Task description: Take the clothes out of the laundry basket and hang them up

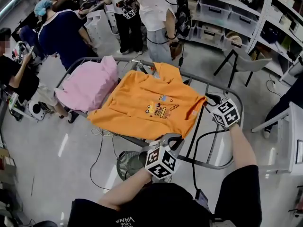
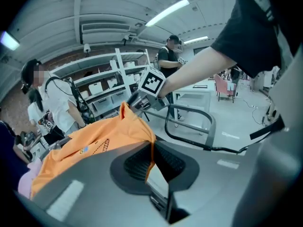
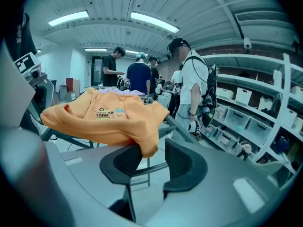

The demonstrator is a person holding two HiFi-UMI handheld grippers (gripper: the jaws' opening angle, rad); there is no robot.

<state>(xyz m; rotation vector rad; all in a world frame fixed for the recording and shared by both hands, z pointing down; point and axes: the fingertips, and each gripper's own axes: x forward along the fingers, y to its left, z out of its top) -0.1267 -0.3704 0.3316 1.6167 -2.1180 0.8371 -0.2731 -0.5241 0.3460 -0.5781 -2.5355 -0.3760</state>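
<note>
An orange T-shirt (image 1: pixel 147 105) with a small printed chest lies spread over the rails of a metal drying rack (image 1: pixel 94 59), beside a pink garment (image 1: pixel 90 86). My left gripper (image 1: pixel 171 139) is at the shirt's near edge. In the left gripper view its jaws (image 2: pixel 151 157) are shut on a thin fold of the orange shirt (image 2: pixel 94 145). My right gripper (image 1: pixel 209 101) is at the shirt's right corner. In the right gripper view it (image 3: pixel 154 162) stands open, with a corner of the shirt (image 3: pixel 104 117) hanging between the pads and resting against the left one.
A fan (image 1: pixel 128 163) stands on the floor under the rack's near side, with cables beside it. Several people stand beyond the rack at the back and left. Shelves with bins (image 1: pixel 222 13) and a folding chair (image 1: pixel 241 60) are at the back right.
</note>
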